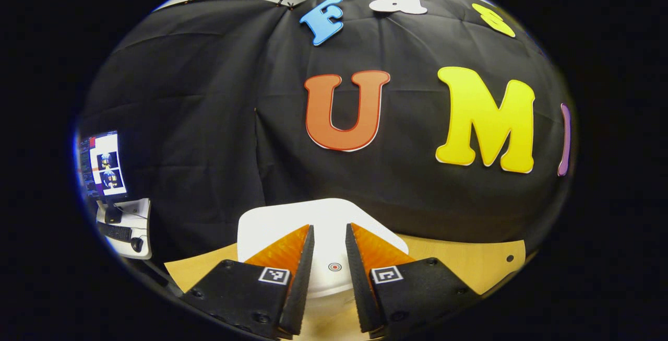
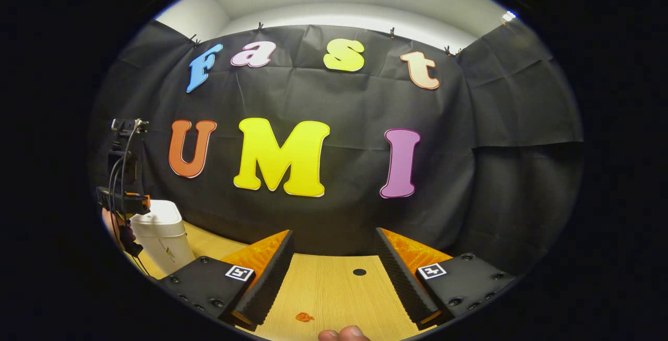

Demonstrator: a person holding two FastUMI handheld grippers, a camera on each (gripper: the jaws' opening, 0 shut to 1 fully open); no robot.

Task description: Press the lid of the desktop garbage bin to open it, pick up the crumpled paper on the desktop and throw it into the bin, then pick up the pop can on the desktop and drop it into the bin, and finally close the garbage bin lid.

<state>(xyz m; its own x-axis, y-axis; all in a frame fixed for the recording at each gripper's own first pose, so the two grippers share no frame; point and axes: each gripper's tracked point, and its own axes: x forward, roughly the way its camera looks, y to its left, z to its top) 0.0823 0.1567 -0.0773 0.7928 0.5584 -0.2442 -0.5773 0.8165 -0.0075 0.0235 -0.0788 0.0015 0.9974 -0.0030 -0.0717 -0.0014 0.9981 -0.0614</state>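
Left gripper view looks forward over a pale wooden tabletop point(image 1: 469, 262) at the white desktop garbage bin point(image 1: 271, 226), which stands upright with its long axis vertical and its flat lid point(image 1: 326, 226) closed and level, facing up; a small round red-ringed mark point(image 1: 334, 267) sits on the lid near its front edge. The left gripper point(image 1: 330, 247) hangs just above that lid with its jaws a narrow gap apart, the gap lined up over the ringed mark; nothing is between the fingers, and whether they touch the lid cannot be told. Off to the far left of this view a monitor point(image 1: 103, 166) stands on a small white side table point(image 1: 138, 226) with a keyboard point(image 1: 115, 232) and a mouse point(image 1: 136, 244). Right gripper view shows the same bin point(image 2: 159, 239) at its left edge, upright near the back of the tabletop point(image 2: 334, 289), with the left gripper point(image 2: 122, 200) and the hand point(image 2: 112, 223) that holds it right above and beside it, cables trailing down. The right gripper point(image 2: 334, 278) is well apart from the bin, over bare wood, its jaws wide apart and holding nothing. Between its fingers lie a dark round hole point(image 2: 359, 272) in the tabletop and, nearer, a small orange scrap point(image 2: 304, 317); a fingertip point(image 2: 344, 333) shows at the bottom edge.
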